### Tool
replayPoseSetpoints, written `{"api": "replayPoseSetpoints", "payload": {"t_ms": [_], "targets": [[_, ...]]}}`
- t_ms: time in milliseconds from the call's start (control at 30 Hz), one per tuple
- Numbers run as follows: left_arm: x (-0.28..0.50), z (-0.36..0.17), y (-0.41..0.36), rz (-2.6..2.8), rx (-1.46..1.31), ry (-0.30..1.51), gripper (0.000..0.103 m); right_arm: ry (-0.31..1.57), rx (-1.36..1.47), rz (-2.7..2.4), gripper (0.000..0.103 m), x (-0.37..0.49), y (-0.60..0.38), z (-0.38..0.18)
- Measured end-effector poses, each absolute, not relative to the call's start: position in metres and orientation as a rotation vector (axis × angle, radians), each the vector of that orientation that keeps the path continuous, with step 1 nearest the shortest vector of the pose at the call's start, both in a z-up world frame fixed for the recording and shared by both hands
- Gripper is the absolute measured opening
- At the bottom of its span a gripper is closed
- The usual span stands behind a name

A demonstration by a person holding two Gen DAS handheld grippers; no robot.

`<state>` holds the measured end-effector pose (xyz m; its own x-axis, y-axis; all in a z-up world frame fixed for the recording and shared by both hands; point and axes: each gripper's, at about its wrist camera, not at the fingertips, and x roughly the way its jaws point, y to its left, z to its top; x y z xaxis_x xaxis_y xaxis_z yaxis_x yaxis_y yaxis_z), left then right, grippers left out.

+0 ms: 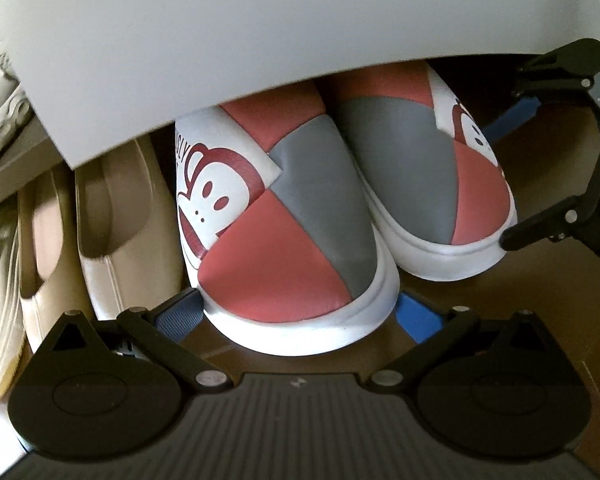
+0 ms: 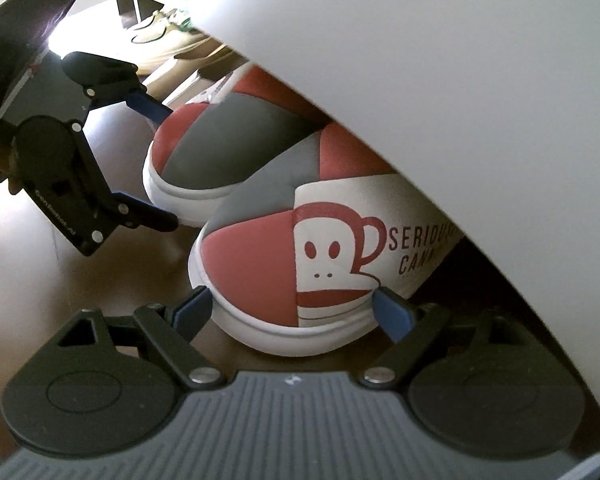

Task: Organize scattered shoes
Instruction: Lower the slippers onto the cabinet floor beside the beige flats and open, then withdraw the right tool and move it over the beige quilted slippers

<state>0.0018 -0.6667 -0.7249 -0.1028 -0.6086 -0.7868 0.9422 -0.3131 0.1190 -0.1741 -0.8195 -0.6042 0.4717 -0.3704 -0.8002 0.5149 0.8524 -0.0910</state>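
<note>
Red-grey slippers sit paired, toes out, under white shelf (image 1: 260,40), beige shoes (image 1: 112,220) at 9 o'clock. L gripper (image 1: 300,312) and R gripper (image 2: 296,312) each straddle a toe, wide, touching nothing, prob. squaring the pair w/ the row.

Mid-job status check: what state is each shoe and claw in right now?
Left monkey shoe: upright on floor, toe out, heel under white panel.
Right monkey shoe: same, beside it.
Left claw: straddles left shoe's toe; grip unclear.
Right claw: straddles right shoe's toe; grip unclear.
Beige flats: upright, side by side.
</note>
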Motion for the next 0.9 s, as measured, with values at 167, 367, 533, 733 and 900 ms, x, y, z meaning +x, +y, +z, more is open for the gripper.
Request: {"api": "replayPoseSetpoints", "payload": {"t_ms": [167,367,533,733,900], "targets": [[-0.001,-0.725,-0.672,-1.676,0.909,0.535,0.103,0.904,0.165,-0.564,0.085,-0.173,-0.826,-0.608],[0.002,-0.707,-0.628,-1.675,0.931,0.545,0.103,0.915,0.226,-0.506,0.084,-0.179,-0.817,-0.594],[0.018,-0.673,-0.561,-1.585,0.843,0.618,0.103,0.993,0.262,-0.352,0.084,-0.164,-0.796,-0.579],[0.042,-0.595,-0.439,-1.309,0.632,0.788,0.103,1.137,0.165,-0.13,0.084,-0.114,-0.743,-0.516],[0.064,-0.514,-0.301,-0.952,0.399,0.956,0.103,1.239,0.078,0.058,0.085,-0.06,-0.661,-0.443]]}}
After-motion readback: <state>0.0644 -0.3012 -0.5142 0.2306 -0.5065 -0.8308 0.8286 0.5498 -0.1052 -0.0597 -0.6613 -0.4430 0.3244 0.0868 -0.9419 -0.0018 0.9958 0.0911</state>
